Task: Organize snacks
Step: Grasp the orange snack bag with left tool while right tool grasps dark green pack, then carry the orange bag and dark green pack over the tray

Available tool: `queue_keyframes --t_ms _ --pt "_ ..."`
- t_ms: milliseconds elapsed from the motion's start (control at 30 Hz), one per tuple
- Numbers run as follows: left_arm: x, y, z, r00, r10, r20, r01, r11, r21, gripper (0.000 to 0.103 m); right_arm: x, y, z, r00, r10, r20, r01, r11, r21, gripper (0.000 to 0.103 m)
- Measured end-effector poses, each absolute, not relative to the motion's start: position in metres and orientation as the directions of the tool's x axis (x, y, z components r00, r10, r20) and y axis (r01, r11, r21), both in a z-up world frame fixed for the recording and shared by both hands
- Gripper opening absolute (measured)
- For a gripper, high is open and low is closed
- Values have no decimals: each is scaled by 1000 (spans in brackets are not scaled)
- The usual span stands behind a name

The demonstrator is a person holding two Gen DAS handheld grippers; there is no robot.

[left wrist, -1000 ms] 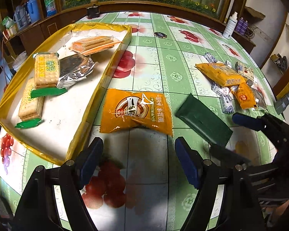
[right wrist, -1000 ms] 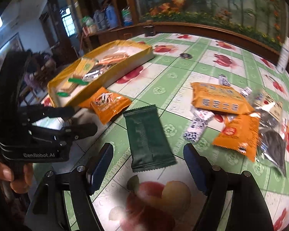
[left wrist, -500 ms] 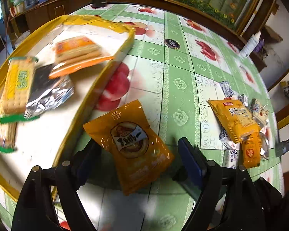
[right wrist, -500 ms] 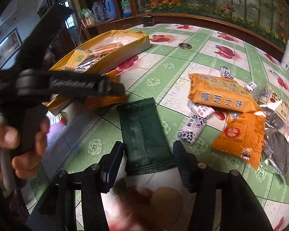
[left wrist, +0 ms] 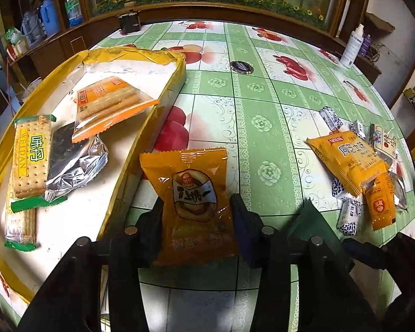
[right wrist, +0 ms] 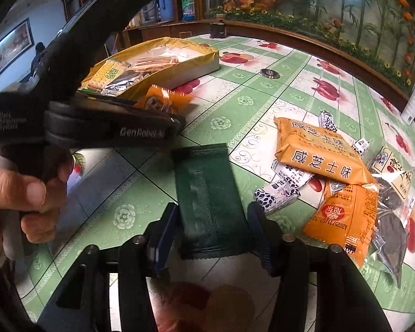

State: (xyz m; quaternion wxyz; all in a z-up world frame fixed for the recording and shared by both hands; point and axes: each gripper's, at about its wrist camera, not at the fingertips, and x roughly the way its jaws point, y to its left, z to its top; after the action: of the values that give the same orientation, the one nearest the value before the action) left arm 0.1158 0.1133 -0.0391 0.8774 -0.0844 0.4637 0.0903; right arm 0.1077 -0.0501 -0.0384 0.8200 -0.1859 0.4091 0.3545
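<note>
- Left gripper: fingers pressed to both sides of orange snack packet, just beside gold tray, right of its rim.
- Right gripper: fingers closed against edges of dark green packet on worktop, right of the tray.
- Tray contents: cracker packs, silver foil pack, orange-trimmed biscuit pack.
- Loose snack pile: well right of the tray.

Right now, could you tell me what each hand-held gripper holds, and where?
Left: orange foil snack packet, lower half. Right: dark green foil packet, near end.
</note>
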Motion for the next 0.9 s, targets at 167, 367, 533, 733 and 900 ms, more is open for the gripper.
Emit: queue_keyframes --t_ms 167,367,533,733,900 --pt "100 109 -36 583 4 -813 -190 973 -132 34 107 -75 -34 373 481 -794 -696 710 103 46" --pt "68 100 -18 621 23 -784 -163 982 -100 34 107 -109 -20 365 556 -747 -633 736 239 46" --pt "43 112 -2 648 44 -760 -187 977 -102 34 105 -103 -12 372 567 -735 -632 734 247 46" --pt "21 146 9 664 86 -743 -255 960 -117 34 95 -79 -4 351 598 -720 -670 698 253 45" --pt "10 174 13 672 114 -732 -306 942 -135 34 90 -50 3 330 623 -709 -703 664 257 45"
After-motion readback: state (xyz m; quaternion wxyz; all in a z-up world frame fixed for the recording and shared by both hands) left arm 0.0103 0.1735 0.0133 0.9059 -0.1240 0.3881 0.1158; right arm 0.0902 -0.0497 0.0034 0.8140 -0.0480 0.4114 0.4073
